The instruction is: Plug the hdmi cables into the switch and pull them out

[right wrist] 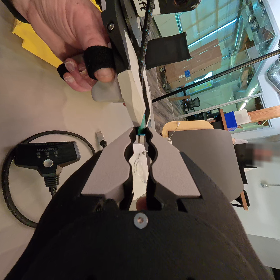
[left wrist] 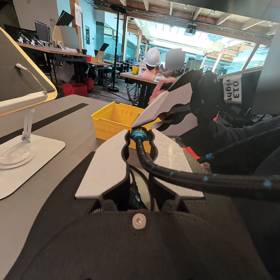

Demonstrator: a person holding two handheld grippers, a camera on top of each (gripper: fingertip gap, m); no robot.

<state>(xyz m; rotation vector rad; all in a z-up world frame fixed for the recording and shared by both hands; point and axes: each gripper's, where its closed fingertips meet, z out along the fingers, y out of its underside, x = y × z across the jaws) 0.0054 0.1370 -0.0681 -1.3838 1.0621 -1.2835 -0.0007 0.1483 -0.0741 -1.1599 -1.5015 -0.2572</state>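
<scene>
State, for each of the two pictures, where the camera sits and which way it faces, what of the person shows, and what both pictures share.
Left wrist view: on the left claw, facing across the grey table to a yellow bin; a dark sleeve shows.
Right wrist view: on the right claw, tilted over the table toward the HDMI switch; a hand shows.
Shared: the blue-collared HDMI plug, pinched by both claws, and its braided cable.

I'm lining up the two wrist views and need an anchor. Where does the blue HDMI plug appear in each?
Left wrist view: HDMI plug centre frame, pinched at the left gripper tips, cable trailing right.
Right wrist view: HDMI plug centre frame, between the right gripper tips, seen edge-on.
Shared landmark: yellow bin, behind the plug there; top left here.
</scene>
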